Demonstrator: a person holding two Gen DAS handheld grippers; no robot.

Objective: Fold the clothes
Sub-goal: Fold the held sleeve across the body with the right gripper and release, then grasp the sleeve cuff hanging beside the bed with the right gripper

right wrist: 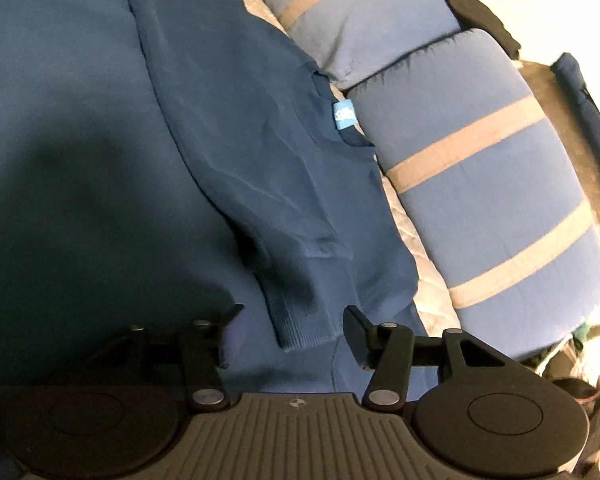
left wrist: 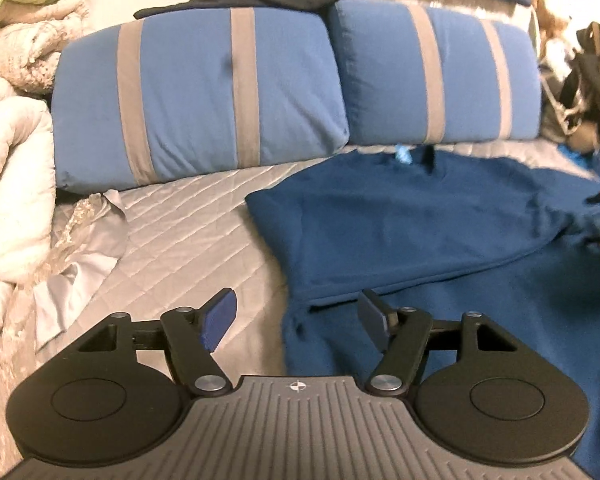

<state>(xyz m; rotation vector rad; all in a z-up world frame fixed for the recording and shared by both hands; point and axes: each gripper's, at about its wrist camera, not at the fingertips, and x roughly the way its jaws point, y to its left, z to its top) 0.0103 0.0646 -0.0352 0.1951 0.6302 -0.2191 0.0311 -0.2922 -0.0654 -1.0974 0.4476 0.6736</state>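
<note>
Left gripper point(left wrist: 296, 314): fingers spread, nothing held.
Right gripper point(right wrist: 294, 334): fingers spread around sweater cuff point(right wrist: 300, 330).
Light blue tag point(right wrist: 344, 116): seen clearly only in right view.

the sweater point(right wrist: 228, 140) is deep blue all over, with a bright light-blue tag point(right wrist: 344, 117) at its neck and a ribbed cuff point(right wrist: 300, 320) of the same deep blue. the two pillows point(left wrist: 204, 92) point(left wrist: 436, 76) are mid blue crossed by grey-tan stripes. the bedcover point(left wrist: 180, 236) is pale silver-grey with a stitched diamond pattern. the blanket point(left wrist: 8, 184) is cream white. the pads point(left wrist: 220, 316) on the left gripper point(left wrist: 298, 314) are dark blue on black arms.
</note>
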